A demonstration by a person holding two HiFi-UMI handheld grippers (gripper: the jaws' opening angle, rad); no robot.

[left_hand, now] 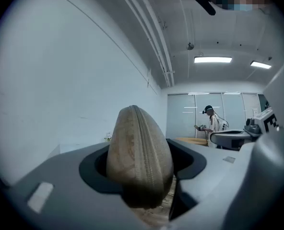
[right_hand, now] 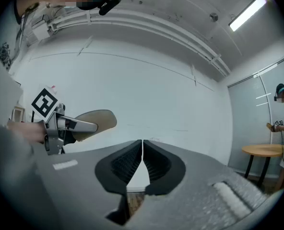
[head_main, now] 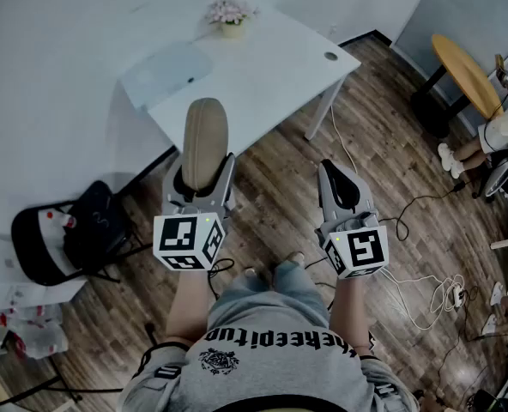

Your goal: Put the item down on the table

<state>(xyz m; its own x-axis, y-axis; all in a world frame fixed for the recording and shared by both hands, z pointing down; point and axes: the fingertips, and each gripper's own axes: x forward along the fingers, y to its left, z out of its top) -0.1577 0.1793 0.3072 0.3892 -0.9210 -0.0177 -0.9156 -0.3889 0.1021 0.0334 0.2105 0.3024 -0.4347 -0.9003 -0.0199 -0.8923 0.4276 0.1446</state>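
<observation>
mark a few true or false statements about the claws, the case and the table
1. The left claw grips a beige zippered case. True.
2. The case lies on the white table. False: it is held in the left claw, not set down.
3. The right claw is shut with nothing between its jaws. True.
4. A laptop stands on the table. False: a small flower pot stands near its far edge.
</observation>
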